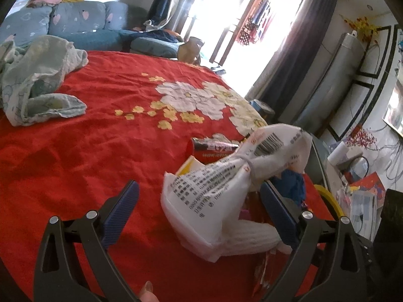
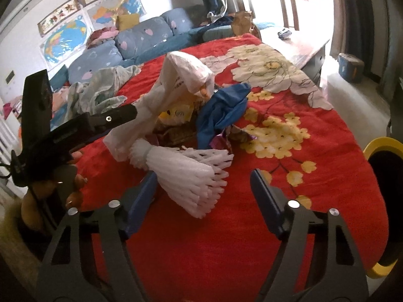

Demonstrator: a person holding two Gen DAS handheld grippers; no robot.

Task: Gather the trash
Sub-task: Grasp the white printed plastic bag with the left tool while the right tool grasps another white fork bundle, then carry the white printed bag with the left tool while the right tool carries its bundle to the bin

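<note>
A pile of trash lies on the red flowered cloth [image 1: 88, 138]. A white printed plastic bag [image 1: 214, 188] lies between the open fingers of my left gripper [image 1: 199, 202], nearer the right finger. The bag also shows in the right wrist view [image 2: 176, 83], with the left gripper's black body [image 2: 75, 128] beside it. A white foam net sleeve [image 2: 191, 176] lies just ahead of my open right gripper [image 2: 205, 188], touching its left finger. A red can [image 1: 214, 148], a blue wrapper [image 2: 221, 110] and yellow and purple wrappers lie in the pile.
A pale green cloth [image 1: 37, 83] lies on the far left of the table. A yellow-rimmed black bin [image 2: 385, 166] stands off the table's right edge. A blue sofa [image 1: 83, 22] is behind the table, and a low wooden table [image 2: 297, 42] stands by the window.
</note>
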